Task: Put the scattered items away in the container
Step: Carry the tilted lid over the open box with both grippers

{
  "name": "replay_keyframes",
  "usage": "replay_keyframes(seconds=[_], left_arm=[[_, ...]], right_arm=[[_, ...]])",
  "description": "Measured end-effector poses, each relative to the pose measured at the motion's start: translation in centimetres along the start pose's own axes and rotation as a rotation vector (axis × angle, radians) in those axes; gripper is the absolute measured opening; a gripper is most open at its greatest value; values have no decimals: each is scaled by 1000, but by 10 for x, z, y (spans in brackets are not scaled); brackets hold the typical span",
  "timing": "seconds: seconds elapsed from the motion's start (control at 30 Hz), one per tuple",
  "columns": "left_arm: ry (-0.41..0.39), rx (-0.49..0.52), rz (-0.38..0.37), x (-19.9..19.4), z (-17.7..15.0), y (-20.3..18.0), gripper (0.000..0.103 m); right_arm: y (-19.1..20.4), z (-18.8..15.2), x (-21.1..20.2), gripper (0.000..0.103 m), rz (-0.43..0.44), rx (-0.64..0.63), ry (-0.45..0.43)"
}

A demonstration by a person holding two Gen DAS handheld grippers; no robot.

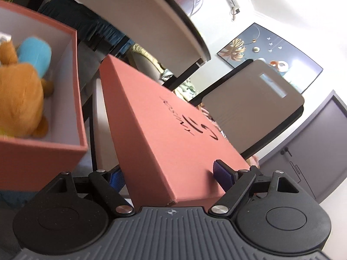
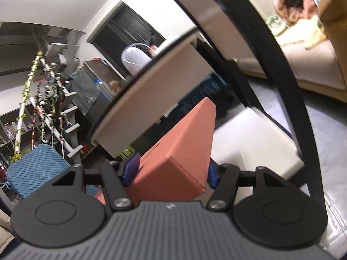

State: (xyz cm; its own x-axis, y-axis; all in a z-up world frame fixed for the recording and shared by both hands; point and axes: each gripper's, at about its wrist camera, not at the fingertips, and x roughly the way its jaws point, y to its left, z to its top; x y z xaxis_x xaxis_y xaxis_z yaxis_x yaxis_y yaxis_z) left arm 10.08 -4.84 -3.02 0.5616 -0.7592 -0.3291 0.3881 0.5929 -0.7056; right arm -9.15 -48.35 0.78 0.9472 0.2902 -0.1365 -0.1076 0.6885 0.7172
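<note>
A salmon-pink box lid (image 1: 164,125) with dark lettering is held tilted in the air. My left gripper (image 1: 171,175) is shut on its near edge, blue pads pressed to both faces. In the right wrist view the same lid (image 2: 184,143) appears from its other end, with my right gripper (image 2: 171,169) shut on its corner. To the left stands the open pink box (image 1: 71,69); inside lie an orange plush toy (image 1: 19,95) and a light-blue plush (image 1: 35,54).
A round table top (image 1: 151,15) with black legs rises behind the lid, and a grey chair back (image 1: 256,95) stands right. In the right wrist view a black curved frame (image 2: 288,69), a sofa (image 2: 314,65) and a blue cushioned chair (image 2: 36,169) surround the space.
</note>
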Motion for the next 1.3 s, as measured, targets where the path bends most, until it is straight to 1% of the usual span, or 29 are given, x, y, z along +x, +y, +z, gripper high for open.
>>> replay_keyframes(seconds=[0.17,0.37,0.5,0.63,0.67,0.73,0.83,0.93,1.07,1.17,1.2,1.3], left_arm=[[-47,8,24,-22,17,-6,87],[-120,-7,79,-64,32,2,87],[-170,-25,148,-103,36,17,88],[-210,-42,225,-136,35,35,89],[-218,-44,244,-149,33,42,89],[-222,-59,278,-159,32,51,89],[-220,-74,318,-165,29,62,89],[-222,-72,351,-168,27,69,89],[-221,-52,390,-167,30,79,91],[-234,-40,419,-165,32,86,91],[-239,-32,438,-166,32,88,92],[-255,5,538,-175,32,89,94]], right_arm=[[30,10,10,63,39,-38,-12],[61,7,45,63,114,-45,8],[82,-11,78,63,173,-42,43],[97,-37,112,63,226,-26,86],[101,-45,122,63,238,-22,100],[105,-59,137,63,261,-19,123],[108,-81,157,63,288,-13,141],[103,-101,168,63,286,13,167],[98,-117,175,63,302,35,168],[101,-126,180,63,299,43,179],[102,-129,182,63,297,45,181],[108,-138,188,63,289,41,196]])
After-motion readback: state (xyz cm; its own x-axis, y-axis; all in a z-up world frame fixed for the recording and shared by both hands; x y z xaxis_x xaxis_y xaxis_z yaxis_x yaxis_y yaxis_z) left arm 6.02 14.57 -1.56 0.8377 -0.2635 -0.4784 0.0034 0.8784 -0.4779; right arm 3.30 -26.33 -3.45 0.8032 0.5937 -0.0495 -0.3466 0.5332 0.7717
